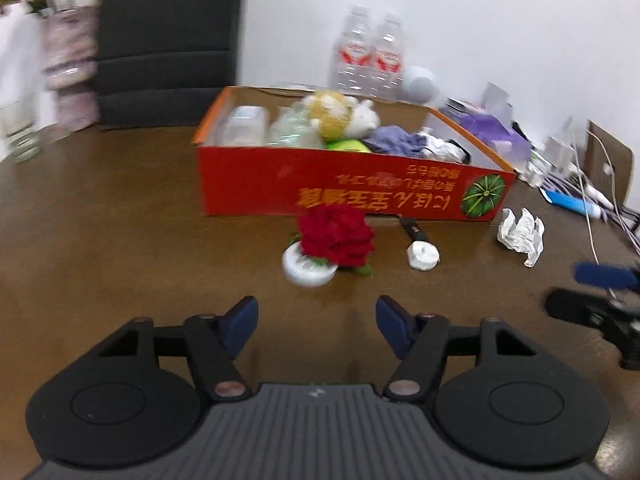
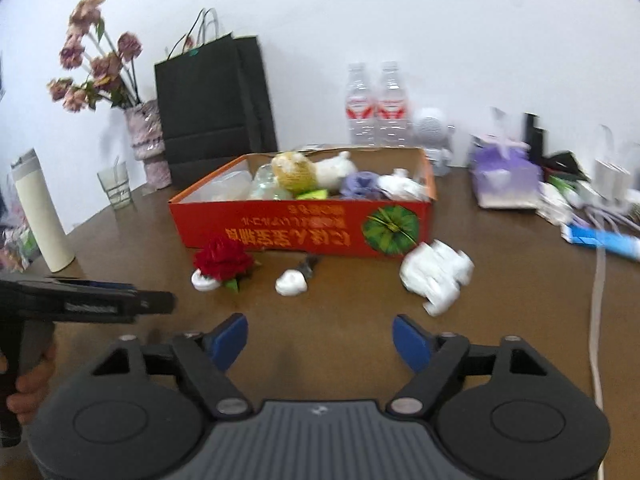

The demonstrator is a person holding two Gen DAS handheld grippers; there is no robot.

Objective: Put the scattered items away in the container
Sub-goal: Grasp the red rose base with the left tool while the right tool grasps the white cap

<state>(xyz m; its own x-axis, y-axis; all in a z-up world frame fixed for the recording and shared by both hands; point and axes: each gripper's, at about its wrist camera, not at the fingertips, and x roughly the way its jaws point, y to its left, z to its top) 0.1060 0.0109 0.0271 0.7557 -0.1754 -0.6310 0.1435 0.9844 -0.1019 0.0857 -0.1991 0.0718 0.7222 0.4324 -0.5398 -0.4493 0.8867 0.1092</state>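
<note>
Left tool [image 1: 316, 322] empty, rose [image 1: 336, 236] ahead

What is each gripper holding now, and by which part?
Nothing is held. The left gripper and the right gripper both stand open over the bare table, with nothing between the pads.

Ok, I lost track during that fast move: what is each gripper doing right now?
Left gripper: open, nothing between its fingers.
Right gripper: open, nothing between its fingers.
</note>
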